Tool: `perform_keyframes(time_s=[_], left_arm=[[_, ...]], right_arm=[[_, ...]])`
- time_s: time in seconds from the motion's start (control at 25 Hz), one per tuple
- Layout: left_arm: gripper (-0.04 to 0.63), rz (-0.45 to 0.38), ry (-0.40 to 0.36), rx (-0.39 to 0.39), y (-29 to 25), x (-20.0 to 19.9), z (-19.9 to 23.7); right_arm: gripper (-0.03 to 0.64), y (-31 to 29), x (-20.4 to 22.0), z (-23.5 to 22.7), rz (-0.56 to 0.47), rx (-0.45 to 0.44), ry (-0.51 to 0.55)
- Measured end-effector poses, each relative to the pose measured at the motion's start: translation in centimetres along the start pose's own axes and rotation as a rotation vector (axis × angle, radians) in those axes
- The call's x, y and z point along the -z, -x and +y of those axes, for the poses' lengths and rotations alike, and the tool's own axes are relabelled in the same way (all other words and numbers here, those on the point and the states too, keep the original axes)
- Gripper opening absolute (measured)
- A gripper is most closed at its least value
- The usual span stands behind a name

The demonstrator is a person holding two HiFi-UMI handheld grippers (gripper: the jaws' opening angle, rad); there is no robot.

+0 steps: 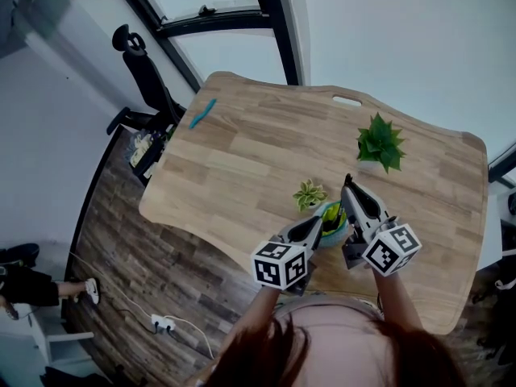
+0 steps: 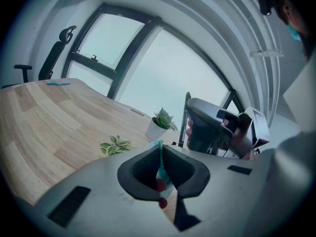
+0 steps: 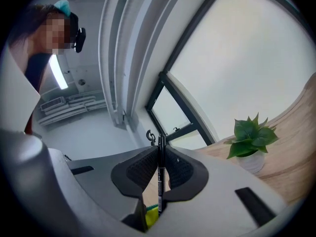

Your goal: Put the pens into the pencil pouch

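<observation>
My left gripper (image 1: 318, 224) (image 2: 162, 154) is shut on the teal zipper edge of the pencil pouch (image 1: 334, 219) (image 2: 161, 174), which hangs by the table's near side. Just to its right, my right gripper (image 1: 349, 187) (image 3: 160, 154) is shut on a black pen (image 3: 160, 177) (image 2: 186, 118) that stands upright between the jaws. Below that pen, the right gripper view shows a yellow-green part of the pouch (image 3: 147, 216). A blue pen (image 1: 202, 113) (image 2: 58, 83) lies alone near the far left corner of the wooden table (image 1: 242, 160).
A green plant in a white pot (image 1: 380, 142) (image 2: 160, 123) (image 3: 252, 142) stands behind the grippers. A small variegated plant (image 1: 309, 193) (image 2: 116, 145) sits just left of the pouch. An office chair (image 1: 145, 71) stands beyond the table's far left edge.
</observation>
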State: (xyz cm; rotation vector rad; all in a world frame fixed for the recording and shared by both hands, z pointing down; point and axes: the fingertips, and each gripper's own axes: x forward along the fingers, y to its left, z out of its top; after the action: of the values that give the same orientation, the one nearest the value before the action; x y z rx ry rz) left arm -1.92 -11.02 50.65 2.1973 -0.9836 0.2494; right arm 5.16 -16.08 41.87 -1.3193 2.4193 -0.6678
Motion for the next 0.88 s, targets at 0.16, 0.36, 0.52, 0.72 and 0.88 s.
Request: perform_keyframes(time_s=[0.16,0.36,0.52,0.72,0.88], left_arm=[[0.014,-0.004,0.008,-0.002,0.1,-0.2,0.0],[0.014,-0.009,0.021,-0.004,0.2,0.0,0.1],[0.014,-0.015,0.038,-0.01,0.4,0.0,0.3],[0.014,-0.023,0.056,-0.017,0.5,0.1,0.6],[0.014,-0.024,0.061,-0.019,0.6,0.3,0.8]], right_arm=[[0.04,-0.1,2.2,0.1,0.075,0.003,0.07],[0.04,0.4,4.2,0.0,0.139,0.0,0.116],[0.04,0.8,5.4,0.4,0.201,-0.006,0.209],[0.04,1.3,7.1,0.7,0.285,-0.006,0.312],[0.04,1.8,8.3,0.6,0.342,0.01,0.354]])
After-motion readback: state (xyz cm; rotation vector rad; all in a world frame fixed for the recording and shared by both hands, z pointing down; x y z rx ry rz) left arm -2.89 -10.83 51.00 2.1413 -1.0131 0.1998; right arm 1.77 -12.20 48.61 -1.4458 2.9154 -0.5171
